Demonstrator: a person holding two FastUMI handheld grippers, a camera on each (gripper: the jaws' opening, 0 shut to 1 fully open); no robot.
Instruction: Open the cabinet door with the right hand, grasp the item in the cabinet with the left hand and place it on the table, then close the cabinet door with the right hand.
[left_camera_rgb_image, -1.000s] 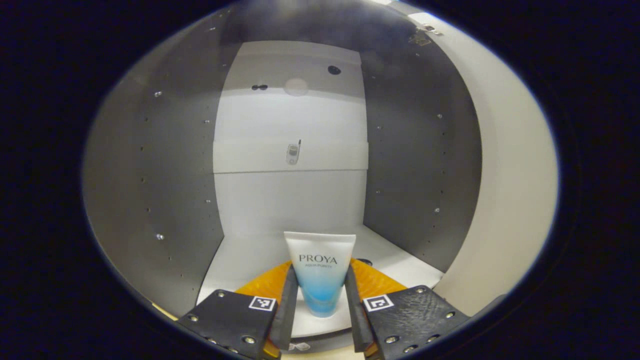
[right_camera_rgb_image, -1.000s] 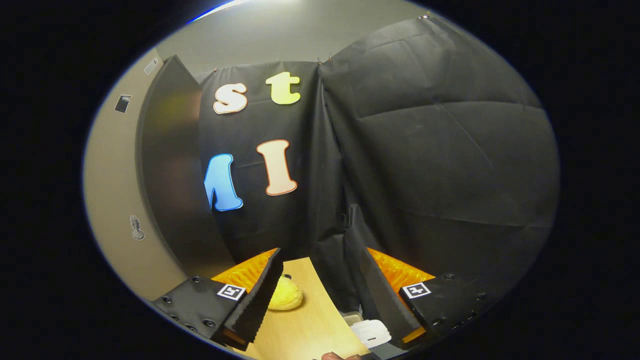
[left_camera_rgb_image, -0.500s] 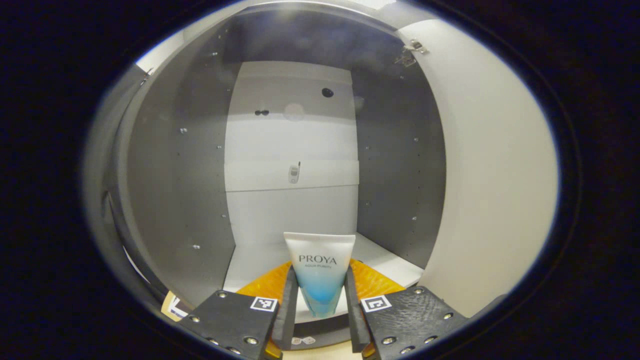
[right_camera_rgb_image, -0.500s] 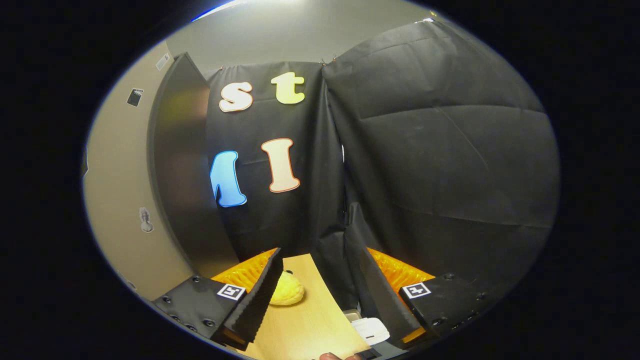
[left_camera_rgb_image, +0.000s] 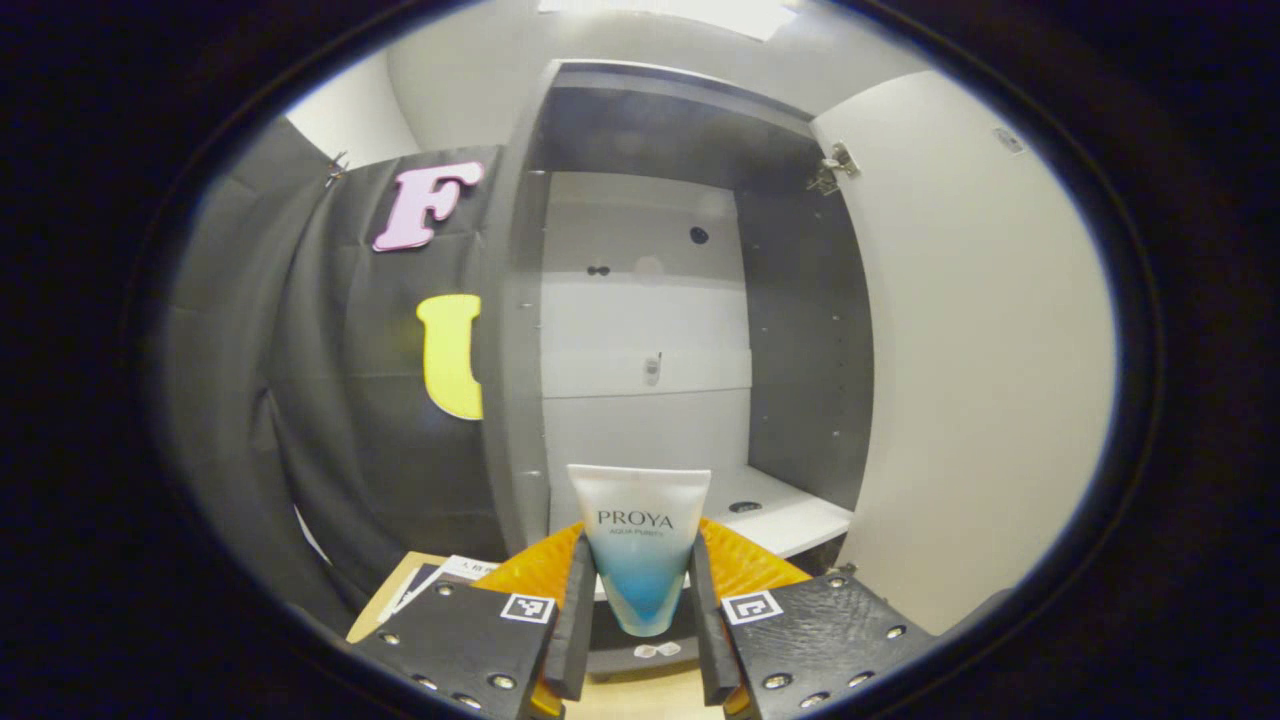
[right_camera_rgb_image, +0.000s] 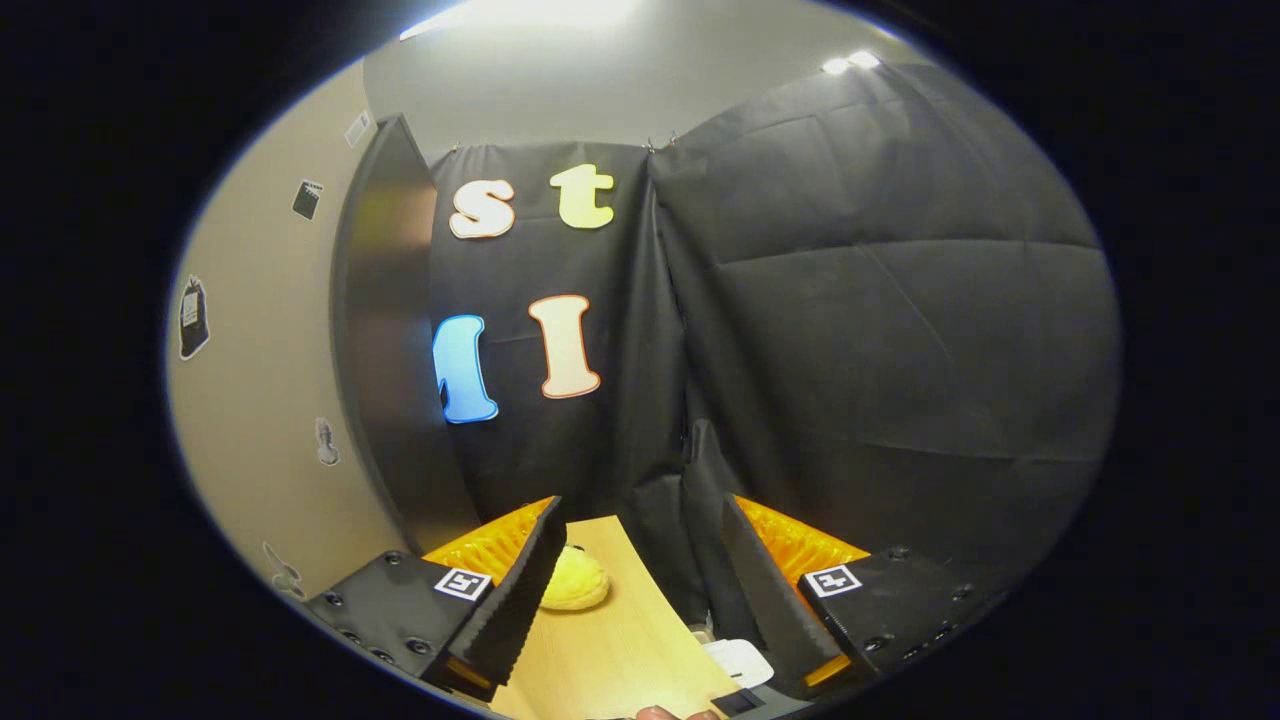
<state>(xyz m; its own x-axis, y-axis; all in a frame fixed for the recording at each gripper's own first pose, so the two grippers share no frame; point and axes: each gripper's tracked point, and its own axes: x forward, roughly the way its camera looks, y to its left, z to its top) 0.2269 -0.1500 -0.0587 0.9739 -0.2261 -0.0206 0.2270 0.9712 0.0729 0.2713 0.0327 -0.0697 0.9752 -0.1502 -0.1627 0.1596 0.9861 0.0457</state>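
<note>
I have the one white squeeze tube with the blue-tinted lower end (left_camera_rgb_image: 641, 555) clamped between the two fingers of my left gripper (left_camera_rgb_image: 640, 630), both fingers pressing on its sides, the tube upright with its flat crimped end on top and its narrow end down between the fingers. It hangs in the air in front of the tall grey cabinet (left_camera_rgb_image: 515, 400), outside the opening and above the strip of light wooden table (left_camera_rgb_image: 640, 700) that I see just under the fingers. I count one cabinet, with one pale cabinet door (left_camera_rgb_image: 980, 370) swung wide to the right on its metal hinge (left_camera_rgb_image: 832, 168); the white shelf (left_camera_rgb_image: 790, 515) inside lies beyond the tube. A few printed paper sheets (left_camera_rgb_image: 440, 580) lie on the table at the lower left. My left gripper points level and straight at the cabinet opening. In the right gripper view, my right gripper (right_camera_rgb_image: 640, 590) has its fingers spread apart with nothing between them, aimed a little downward over the table, with the door's dark edge to its left. One yellow ridged round object (right_camera_rgb_image: 575, 585) sits on the wood just past the left finger, and one small white object (right_camera_rgb_image: 740, 660) lies by the right finger.
</note>
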